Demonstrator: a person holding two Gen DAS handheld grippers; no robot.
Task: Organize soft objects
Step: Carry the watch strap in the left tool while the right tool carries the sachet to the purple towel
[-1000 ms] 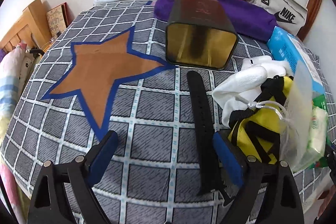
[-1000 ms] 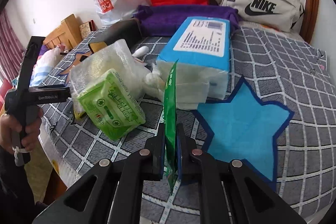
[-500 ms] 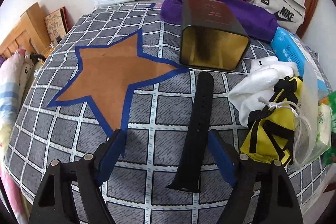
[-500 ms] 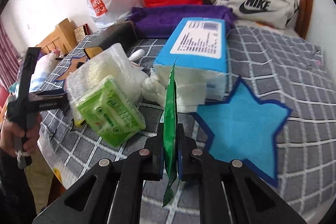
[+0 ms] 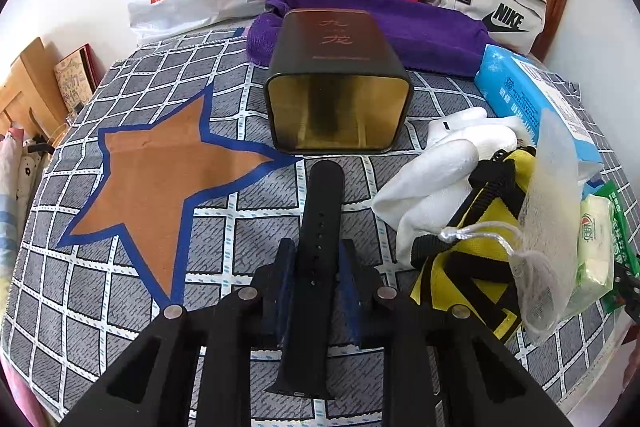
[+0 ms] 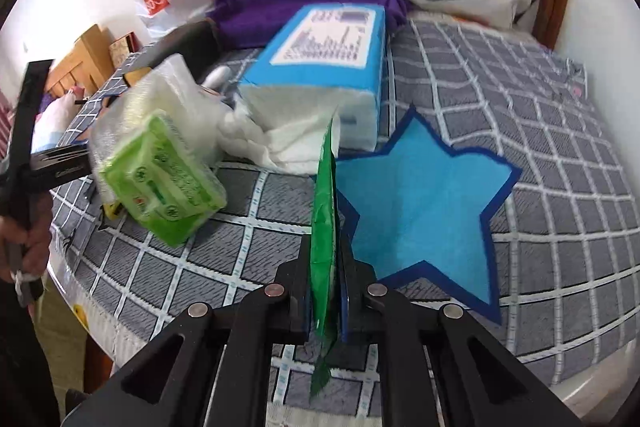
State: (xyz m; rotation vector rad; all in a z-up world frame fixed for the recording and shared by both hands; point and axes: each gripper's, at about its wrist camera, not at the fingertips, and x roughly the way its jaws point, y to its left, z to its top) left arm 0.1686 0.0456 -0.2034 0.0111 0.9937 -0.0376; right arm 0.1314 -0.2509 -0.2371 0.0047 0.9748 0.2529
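While the strap (image 5: 320, 227) is pinched flat on the bed (image 5: 248, 211) by the left gripper (image 5: 316, 291), a green packet (image 6: 325, 211) is squeezed edgewise in the right gripper (image 6: 326, 291); being thin, it could be lost by slipping.

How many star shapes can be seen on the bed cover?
2. A brown star lies left of the black tin; a blue star lies right of the tissue pack. Clutter may hide others.
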